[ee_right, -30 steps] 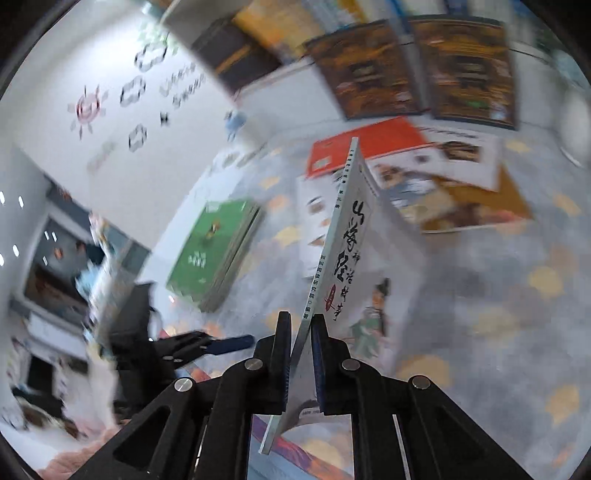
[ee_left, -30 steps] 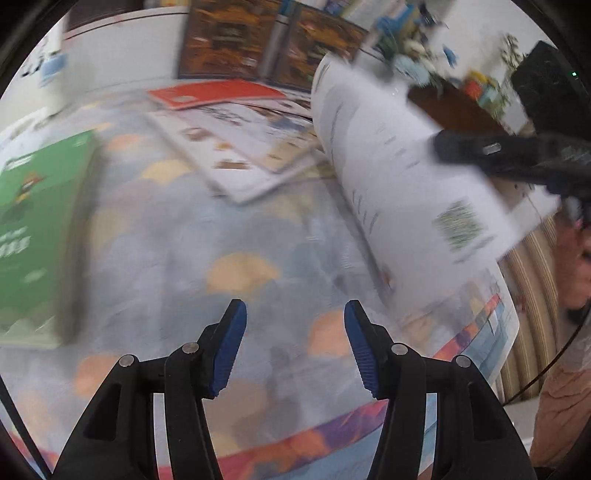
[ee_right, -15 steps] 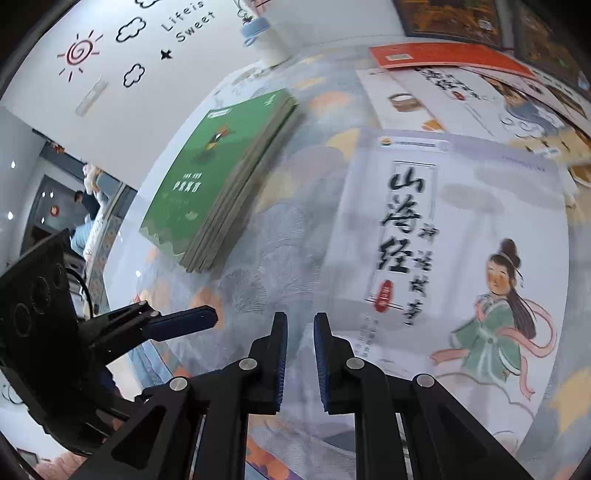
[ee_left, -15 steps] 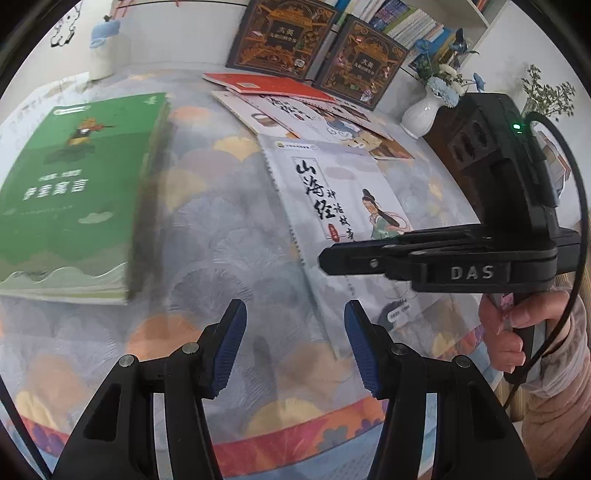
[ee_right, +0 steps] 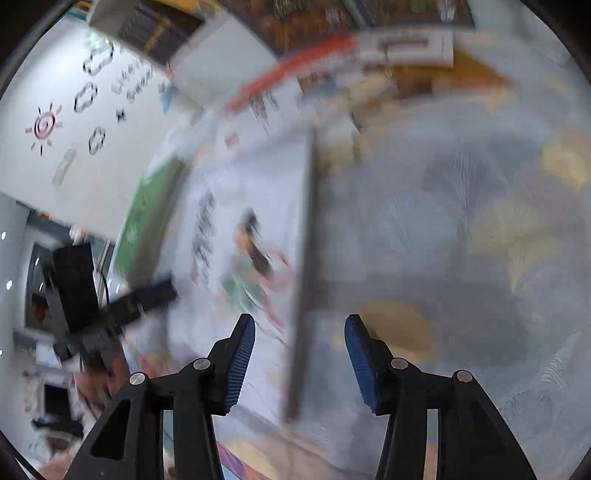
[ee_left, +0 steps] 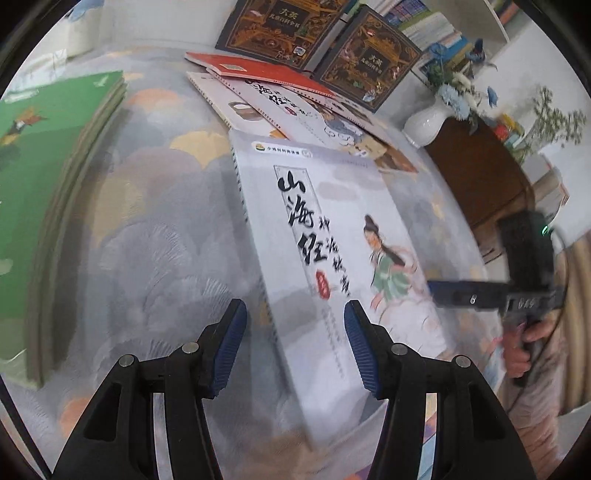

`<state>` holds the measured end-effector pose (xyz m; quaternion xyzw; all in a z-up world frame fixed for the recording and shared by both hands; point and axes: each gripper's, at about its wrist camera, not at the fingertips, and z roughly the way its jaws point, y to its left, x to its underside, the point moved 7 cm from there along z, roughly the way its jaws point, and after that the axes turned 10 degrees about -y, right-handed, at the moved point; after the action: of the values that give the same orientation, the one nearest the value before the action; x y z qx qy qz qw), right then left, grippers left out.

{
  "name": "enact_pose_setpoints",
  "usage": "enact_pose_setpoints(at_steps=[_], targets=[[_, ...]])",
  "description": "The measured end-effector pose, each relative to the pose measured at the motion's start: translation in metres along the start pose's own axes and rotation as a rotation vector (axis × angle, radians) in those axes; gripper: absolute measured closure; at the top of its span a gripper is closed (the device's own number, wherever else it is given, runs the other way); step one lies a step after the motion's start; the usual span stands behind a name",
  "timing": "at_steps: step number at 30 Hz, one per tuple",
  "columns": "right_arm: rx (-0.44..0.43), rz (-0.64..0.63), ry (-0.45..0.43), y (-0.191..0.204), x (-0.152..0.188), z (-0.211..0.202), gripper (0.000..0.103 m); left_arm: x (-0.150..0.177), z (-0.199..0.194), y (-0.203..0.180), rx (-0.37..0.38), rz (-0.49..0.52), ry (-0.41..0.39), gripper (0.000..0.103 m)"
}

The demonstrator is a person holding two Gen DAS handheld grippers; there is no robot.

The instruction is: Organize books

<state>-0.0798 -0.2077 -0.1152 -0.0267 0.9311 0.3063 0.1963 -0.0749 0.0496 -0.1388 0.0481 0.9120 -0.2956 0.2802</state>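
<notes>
A pale book [ee_left: 332,266] with black brush lettering and a figure in green lies flat on the patterned cloth of the worktop [ee_left: 155,229], cover up. The left gripper [ee_left: 293,345] hovers over the book's near corner, its blue fingers [ee_left: 229,343] spread and pinching nothing; the book's spine edge runs under the gap between them. In the right wrist view, which is blurred, the right gripper [ee_right: 299,360] hangs above the same book [ee_right: 243,236], with the book's dark right edge in line with the gap. Its fingers [ee_right: 240,365] are opening and stand apart from that edge, gripping nothing. A green book [ee_left: 40,206] lies well to the left of the pale one. Beyond the pale book, a loose spread of other books [ee_left: 280,99] overlaps, a red one [ee_left: 258,72] on top, and two dark ornate books [ee_left: 280,29] lean against the wall behind them. A white vase [ee_left: 428,125] stands at the right.
</notes>
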Motion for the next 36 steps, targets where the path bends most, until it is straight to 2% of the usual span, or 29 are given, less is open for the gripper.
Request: enact_pose_setpoints(at_steps=[4, 8, 10, 11, 15, 17, 21, 36], targets=[[-0.124, 0.040, 0.015, -0.008, -0.014, 0.007, 0.052, -0.006, 0.005, 0.002, 0.045, -0.022, -0.018, 0.051], [-0.196, 0.016, -0.028, -0.005, -0.028, 0.019, 0.053, -0.010, 0.008, 0.004, 0.054, -0.034, -0.041, 0.053], [-0.179, -0.042, -0.047, 0.003, -0.030, 0.023, 0.055, -0.012, 0.009, 0.004, 0.028, -0.016, -0.058, 0.060], [-0.165, -0.069, -0.057, 0.004, -0.029, 0.021, 0.056, -0.011, 0.010, 0.002, 0.010, 0.006, -0.073, 0.060], [-0.091, -0.144, -0.150, 0.002, -0.032, 0.024, 0.077, -0.011, 0.011, -0.002, -0.035, 0.071, -0.105, 0.060], [-0.116, -0.155, -0.185, 0.000, -0.032, 0.024, 0.077, -0.011, 0.013, -0.004, -0.051, 0.101, -0.115, 0.060], [-0.173, -0.155, -0.163, 0.000, -0.030, 0.024, 0.077, -0.013, 0.011, -0.002, -0.040, 0.099, -0.128, 0.060], [-0.154, -0.174, -0.173, 0.002, -0.030, 0.024, 0.077, -0.010, 0.011, -0.006, -0.058, 0.132, -0.147, 0.058]])
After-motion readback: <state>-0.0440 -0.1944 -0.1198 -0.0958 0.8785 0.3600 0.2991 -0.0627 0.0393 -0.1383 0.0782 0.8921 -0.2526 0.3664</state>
